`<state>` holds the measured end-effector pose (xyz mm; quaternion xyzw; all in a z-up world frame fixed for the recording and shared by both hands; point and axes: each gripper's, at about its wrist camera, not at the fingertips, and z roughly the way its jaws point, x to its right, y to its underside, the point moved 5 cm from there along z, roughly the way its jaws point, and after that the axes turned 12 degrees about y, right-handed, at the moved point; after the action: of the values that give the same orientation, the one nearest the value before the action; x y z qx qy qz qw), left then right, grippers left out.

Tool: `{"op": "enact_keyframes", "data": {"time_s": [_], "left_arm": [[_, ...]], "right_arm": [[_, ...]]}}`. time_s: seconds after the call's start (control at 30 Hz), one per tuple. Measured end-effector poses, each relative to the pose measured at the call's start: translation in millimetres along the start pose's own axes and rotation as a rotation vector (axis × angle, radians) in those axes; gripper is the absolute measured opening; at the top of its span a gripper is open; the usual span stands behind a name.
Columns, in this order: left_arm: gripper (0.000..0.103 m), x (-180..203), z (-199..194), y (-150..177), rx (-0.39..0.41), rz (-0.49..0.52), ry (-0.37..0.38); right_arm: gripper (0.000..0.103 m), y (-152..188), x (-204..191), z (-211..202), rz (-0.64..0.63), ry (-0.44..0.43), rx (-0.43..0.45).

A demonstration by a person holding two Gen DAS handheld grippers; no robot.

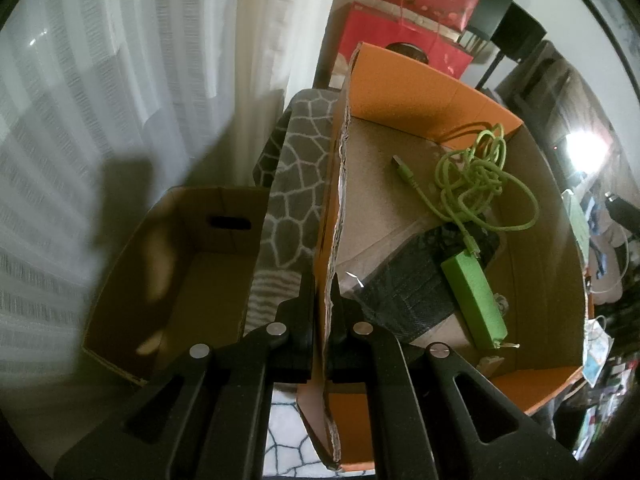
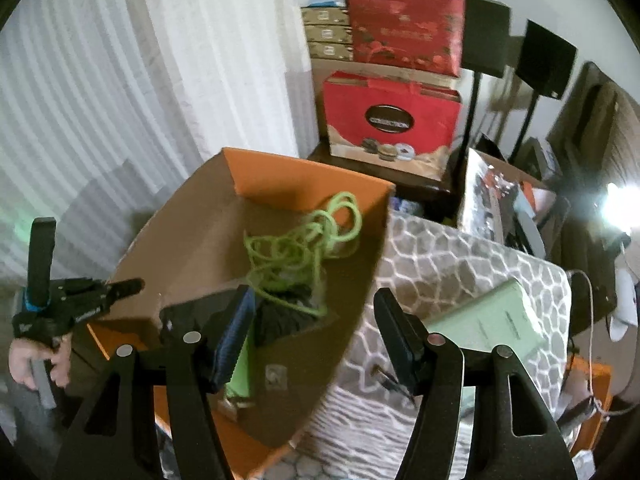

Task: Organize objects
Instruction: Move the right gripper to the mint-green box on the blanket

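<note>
Left tongs [image 1: 323, 280], angled down, pinch my orange box's [image 1: 420, 92] torn wall, right tongs [image 2: 316, 312] gape empty above that box, blurred, hand [image 2: 38, 364] half cut off at the frame edge, green cable [image 1: 480, 176] and power bank [image 1: 474, 300] lying inside.

Grey patterned blanket [image 2: 460, 256] underneath; on it the orange cardboard box [image 2: 304, 176], a pale green book [image 2: 492, 324] right of that box.
</note>
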<state>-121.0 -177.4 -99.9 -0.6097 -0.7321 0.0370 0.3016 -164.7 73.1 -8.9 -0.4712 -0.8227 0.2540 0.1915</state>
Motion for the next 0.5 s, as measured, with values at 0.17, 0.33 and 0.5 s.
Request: {"op": "enact_keyframes", "data": {"time_s": [0.17,0.33,0.5], "left_arm": [[0.004,0,0,0,0.000,0.000,-0.001],[0.004,0,0,0,-0.002,0.002,-0.003],[0.004,-2,0,0,-0.002,0.001,-0.004]], "right_arm": [[0.069,16,34,-10,0.045,0.034,0.004],[0.076,27,66,-13,0.095,0.073,-0.003],[0.090,42,95,-10,0.140,0.105,-0.022]]}}
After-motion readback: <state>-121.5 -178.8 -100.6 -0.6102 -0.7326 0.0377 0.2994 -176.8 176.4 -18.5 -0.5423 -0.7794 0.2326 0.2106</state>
